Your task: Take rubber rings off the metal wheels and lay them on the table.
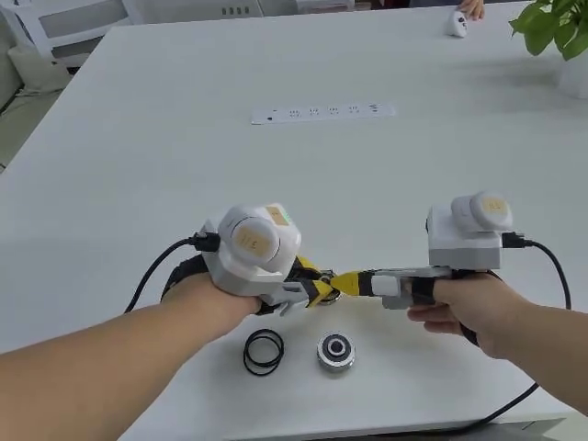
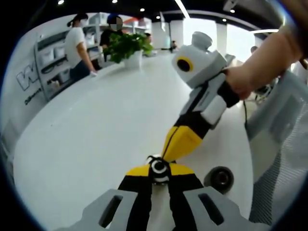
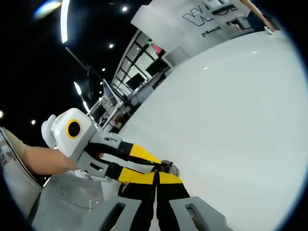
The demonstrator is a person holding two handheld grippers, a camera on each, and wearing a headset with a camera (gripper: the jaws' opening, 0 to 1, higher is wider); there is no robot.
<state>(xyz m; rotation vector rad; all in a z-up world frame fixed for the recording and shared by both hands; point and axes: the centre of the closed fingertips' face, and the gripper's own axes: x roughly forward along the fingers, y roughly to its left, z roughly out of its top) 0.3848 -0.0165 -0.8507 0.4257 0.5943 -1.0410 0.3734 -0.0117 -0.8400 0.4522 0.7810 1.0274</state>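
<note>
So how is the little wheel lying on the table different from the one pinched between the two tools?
The table wheel lies flat on the table, touched by nothing; the held wheel is raised, clamped in the left gripper, with the right gripper nipping its rim. The table wheel looks bare silver, loose black rings beside it; the held wheel shows a black band round its pale hub. Both are small and round.

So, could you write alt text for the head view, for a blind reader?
Over a white table, the left tongs grip a small wheel and the right tongs meet it. Black rubber rings and another metal wheel lie on the table.
</note>
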